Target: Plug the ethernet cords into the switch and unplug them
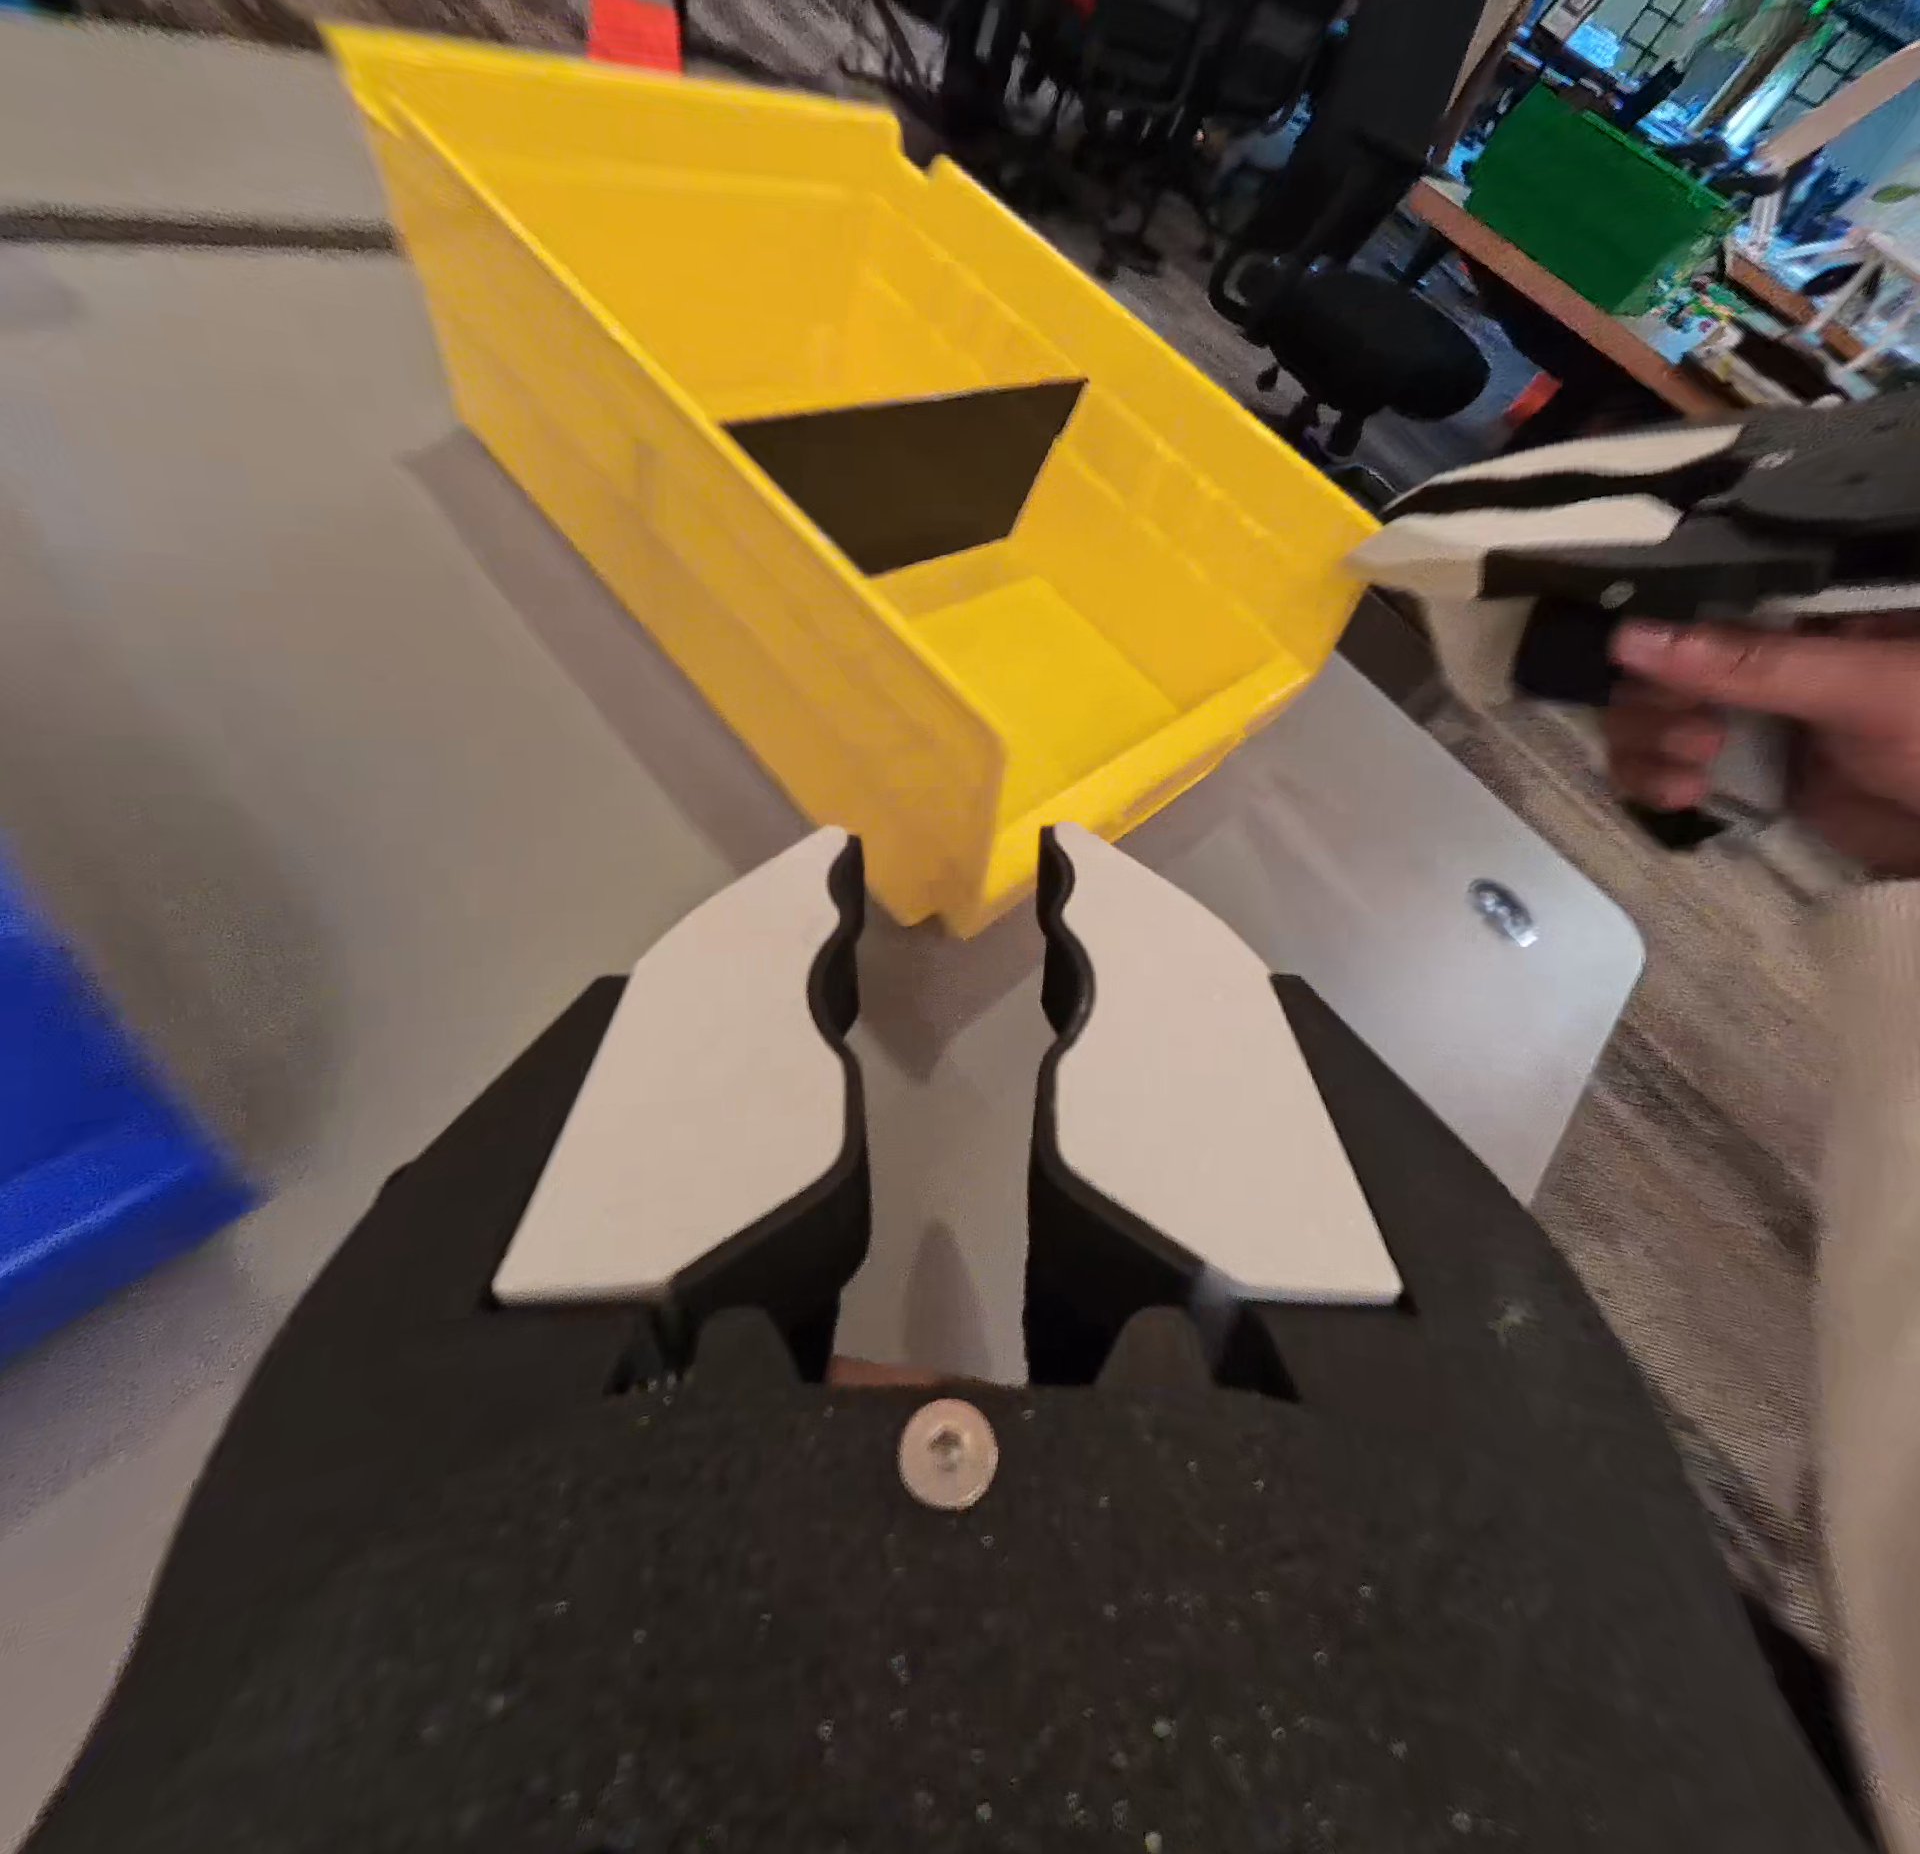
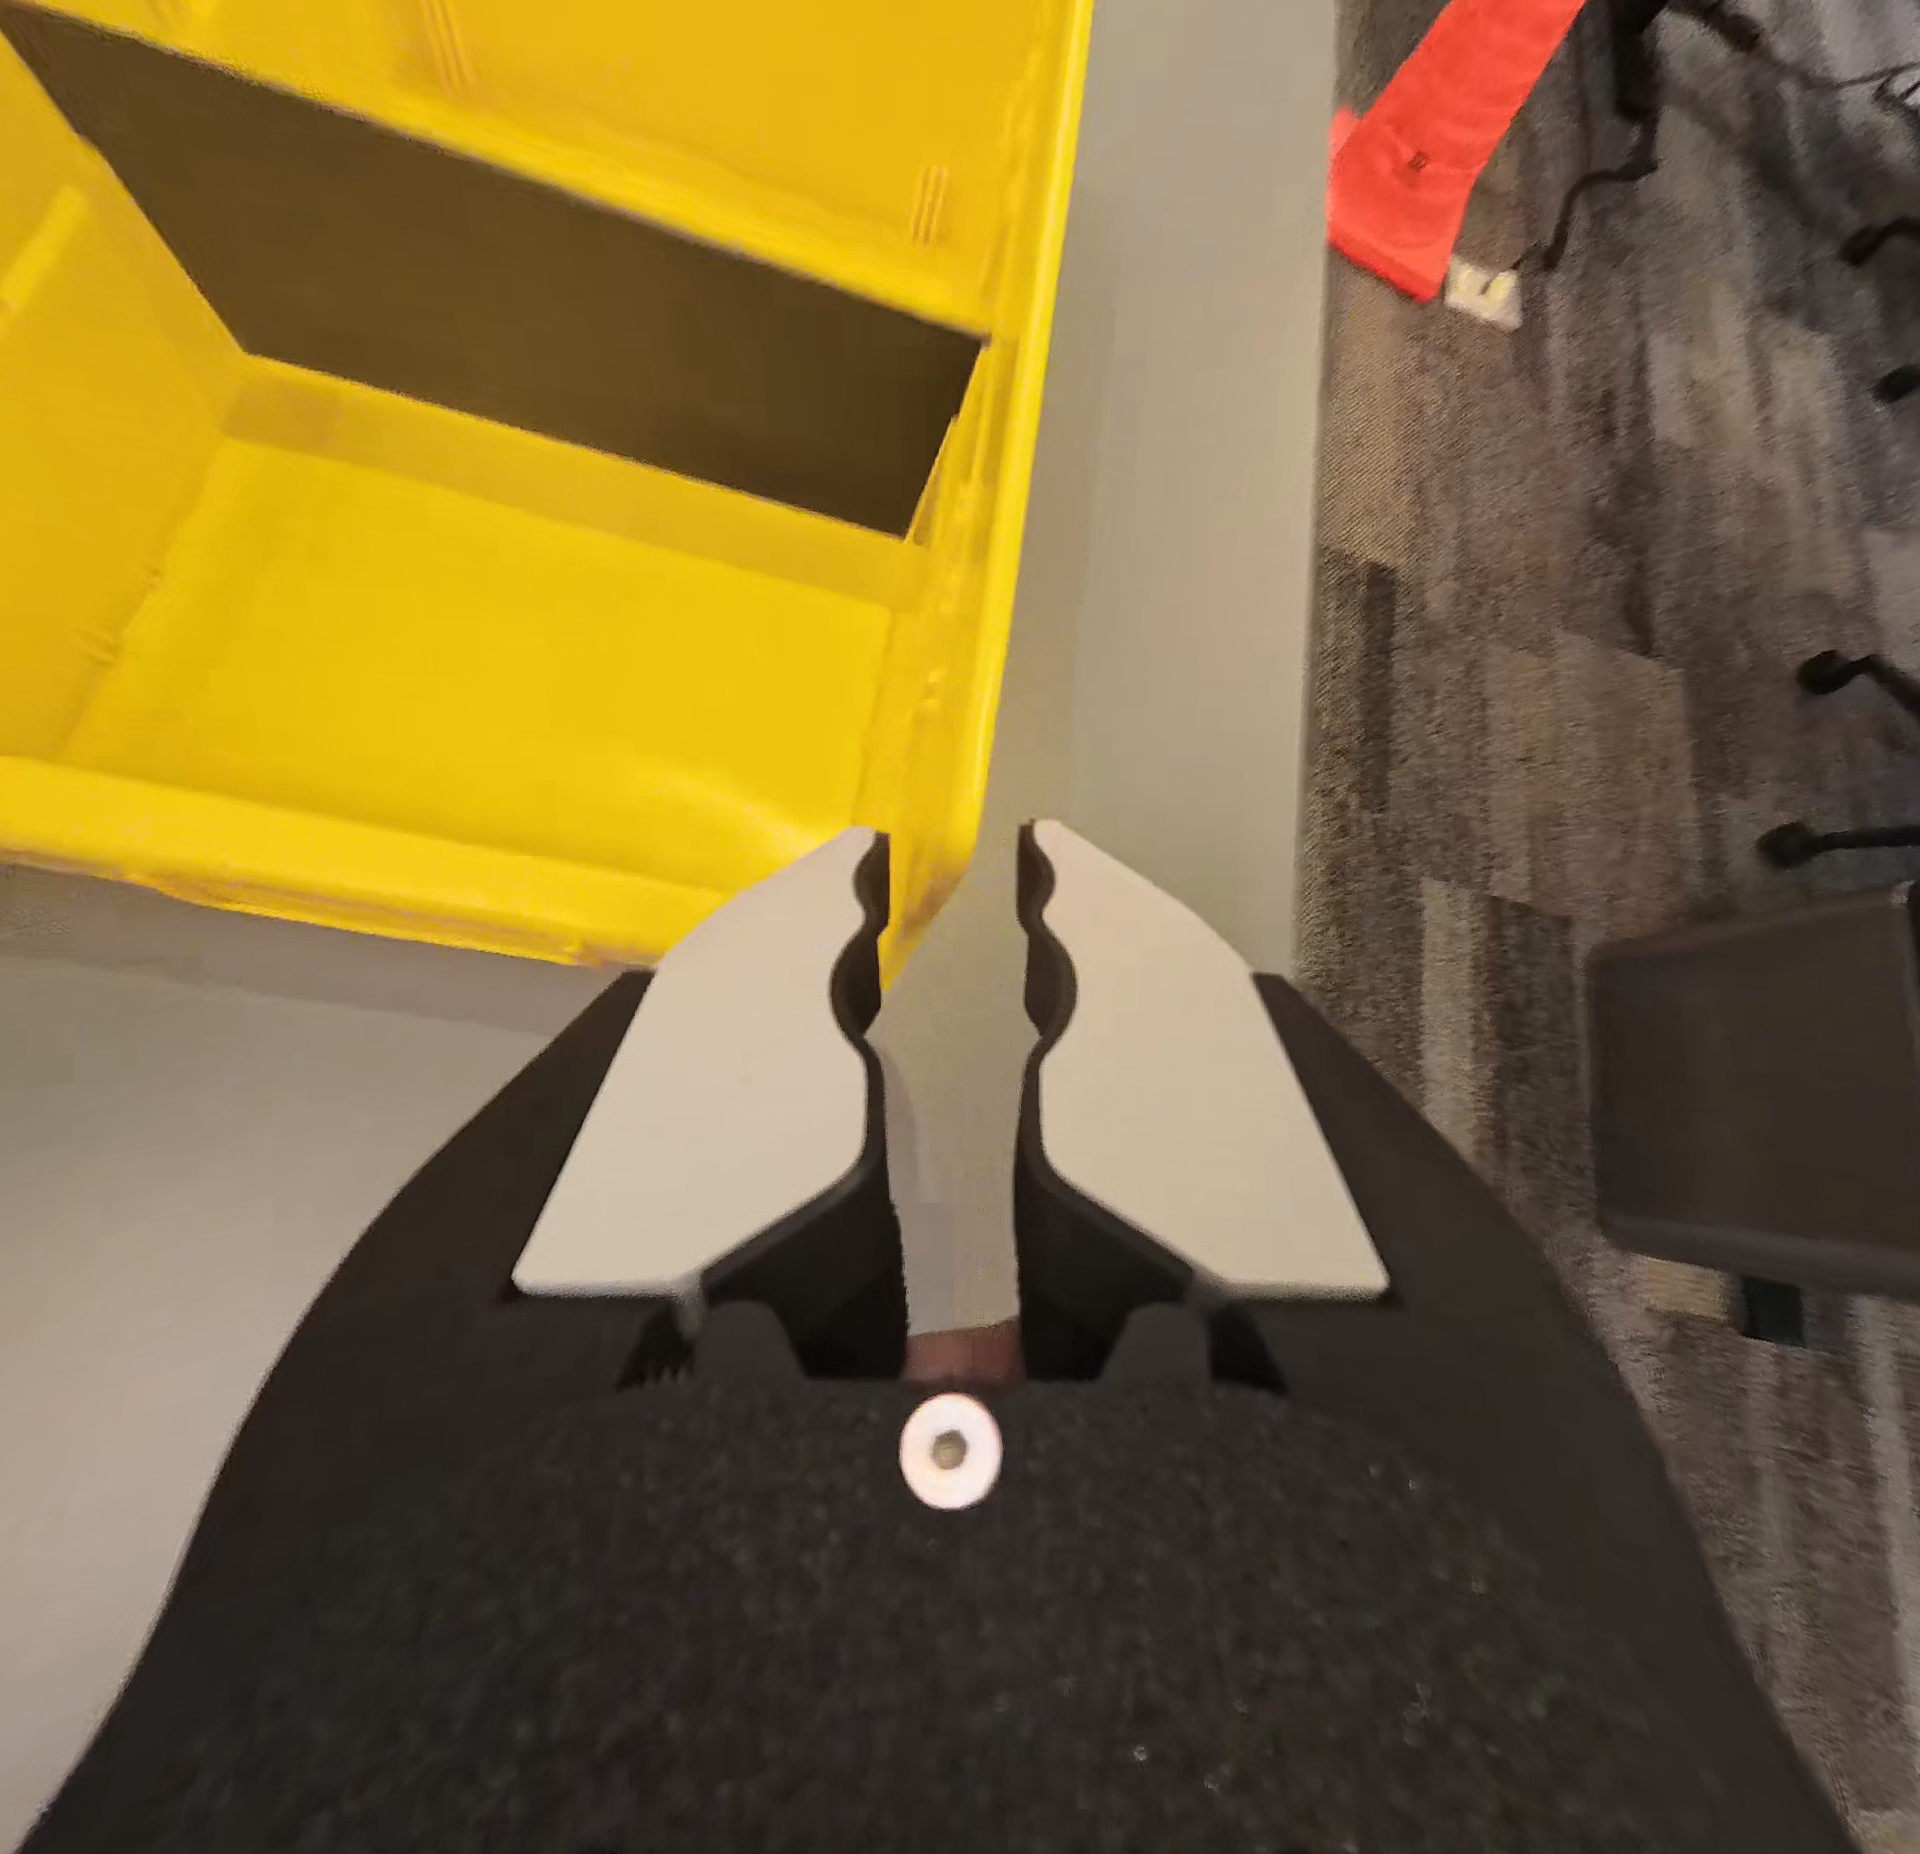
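While neither tool holds anything, both the left tongs (image 1: 949, 874) and right tongs (image 2: 954, 869) hang parted and empty over the grey worktop (image 1: 260, 609), near the yellow bin (image 1: 727, 277) with its black divider (image 1: 914, 469). No switch or ethernet cords show in either view, so their place is unknown. Judged step: before any plugging. Next move calls for locating the cords and switch.
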Demonstrator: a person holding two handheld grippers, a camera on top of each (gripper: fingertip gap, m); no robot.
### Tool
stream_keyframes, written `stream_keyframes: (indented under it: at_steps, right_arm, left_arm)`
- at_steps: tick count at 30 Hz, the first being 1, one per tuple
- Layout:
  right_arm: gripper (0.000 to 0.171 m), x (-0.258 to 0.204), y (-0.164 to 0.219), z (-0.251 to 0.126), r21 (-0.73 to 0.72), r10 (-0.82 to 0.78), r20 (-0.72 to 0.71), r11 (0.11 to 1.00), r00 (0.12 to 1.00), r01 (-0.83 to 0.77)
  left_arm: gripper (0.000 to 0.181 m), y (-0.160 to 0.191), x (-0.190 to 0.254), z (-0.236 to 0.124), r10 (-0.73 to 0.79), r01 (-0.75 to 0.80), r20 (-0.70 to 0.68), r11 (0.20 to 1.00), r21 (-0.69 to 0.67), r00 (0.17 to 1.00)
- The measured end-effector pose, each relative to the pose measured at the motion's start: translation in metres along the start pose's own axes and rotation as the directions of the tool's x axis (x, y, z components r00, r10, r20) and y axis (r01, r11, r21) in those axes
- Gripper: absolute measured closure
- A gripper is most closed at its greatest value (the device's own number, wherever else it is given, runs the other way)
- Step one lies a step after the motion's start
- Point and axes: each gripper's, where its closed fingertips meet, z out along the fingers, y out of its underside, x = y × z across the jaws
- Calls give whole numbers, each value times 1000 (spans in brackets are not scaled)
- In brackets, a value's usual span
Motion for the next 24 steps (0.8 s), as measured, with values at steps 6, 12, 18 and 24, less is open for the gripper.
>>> stream_keyframes:
  at_steps: [6, 12, 18, 24]
  right_arm:
    - [143, -56, -86, -60, 228, -61, 109, 973, 992, 34]
    - [134, -214, -135, -61, 331, -264, 363, 933, 894, 141]
    - [113, -340, -119, 8, 197, -208, 430, 971, 878, 133]
    - [165, -348, -108, 50, 113, 1, 187, 993, 982, -23]
  left_arm:
    - [137, -37, -102, -127, 151, -198, 310, 972, 124, 939]
    - [127, -20, -207, -209, 48, -152, 556, 978, 143, 830]
    - [126, 14, -263, -196, 28, -64, 610, 997, 37, 792]
    - [176, 13, -282, -179, 101, -100, 577, 994, -34, 811]
